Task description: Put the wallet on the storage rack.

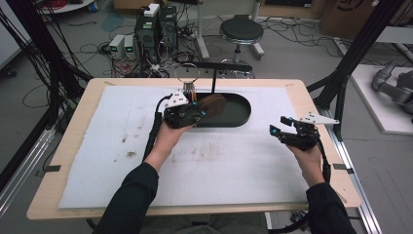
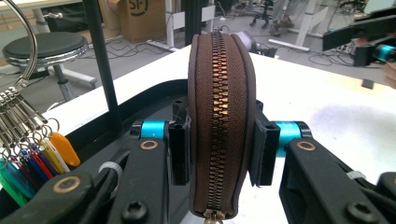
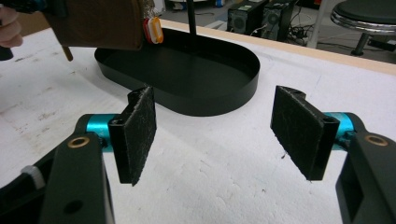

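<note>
Left gripper (image 1: 200, 113) grips brown zip pouch (image 2: 220, 126) on edge over black tray (image 1: 241, 117).
Fingers (image 2: 180, 151) clamp its flat sides, zipper facing up; right gripper (image 1: 280, 126) idle, fingers apart, empty, above tabletop (image 1: 219, 165), farther from tray.

On the tabletop (image 1: 73, 146) lies a white mat (image 1: 219, 165) with faint stains. At its far middle sits a black oval tray (image 1: 238, 113), from which a thin black stand (image 1: 214, 78) rises with a metal ring (image 1: 187, 73) hanging at its left end. The left claw (image 1: 200, 113), held in a dark-sleeved hand, grips a brown round pouch (image 1: 212, 105) over the tray's left end. The right claw (image 1: 278, 126) hovers over the mat's right side, well apart from the tray, its jaws spread with nothing between them. Beyond the tabletop stand a round stool (image 1: 241, 30) and computer boxes (image 1: 158, 27) among floor cables.
</note>
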### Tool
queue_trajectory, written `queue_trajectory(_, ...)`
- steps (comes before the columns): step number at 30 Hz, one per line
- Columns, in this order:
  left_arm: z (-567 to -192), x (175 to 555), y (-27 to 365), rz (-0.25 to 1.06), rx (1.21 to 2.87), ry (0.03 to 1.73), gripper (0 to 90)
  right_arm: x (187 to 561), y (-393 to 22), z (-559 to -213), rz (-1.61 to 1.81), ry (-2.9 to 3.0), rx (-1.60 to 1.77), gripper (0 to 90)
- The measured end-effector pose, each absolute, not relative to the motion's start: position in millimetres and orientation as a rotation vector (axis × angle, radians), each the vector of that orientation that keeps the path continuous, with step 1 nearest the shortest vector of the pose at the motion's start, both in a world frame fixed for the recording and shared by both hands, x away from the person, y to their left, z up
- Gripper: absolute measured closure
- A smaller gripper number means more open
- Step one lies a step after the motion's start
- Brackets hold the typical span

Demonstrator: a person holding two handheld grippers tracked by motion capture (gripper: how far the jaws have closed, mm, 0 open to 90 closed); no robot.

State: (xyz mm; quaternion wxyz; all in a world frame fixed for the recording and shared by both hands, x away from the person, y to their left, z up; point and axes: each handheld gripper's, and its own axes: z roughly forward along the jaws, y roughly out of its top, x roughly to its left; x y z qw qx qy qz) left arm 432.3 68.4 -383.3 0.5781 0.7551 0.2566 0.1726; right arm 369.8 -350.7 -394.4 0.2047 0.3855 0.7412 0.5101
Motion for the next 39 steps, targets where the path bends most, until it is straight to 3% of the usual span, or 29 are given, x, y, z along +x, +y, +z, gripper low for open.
queue_trajectory(27, -412.2, 476.0, 52.4, 0.442, 1.771, 0.738, 65.8, 369.6, -353.6, -394.1, 1.438, 2.06, 1.085, 32.2)
queue_trajectory(39, -431.9, 485.2, 48.9, 0.35, 1.77, 0.764, 65.6, 369.6, -353.8, -394.1, 1.442, 2.06, 1.088, 32.2)
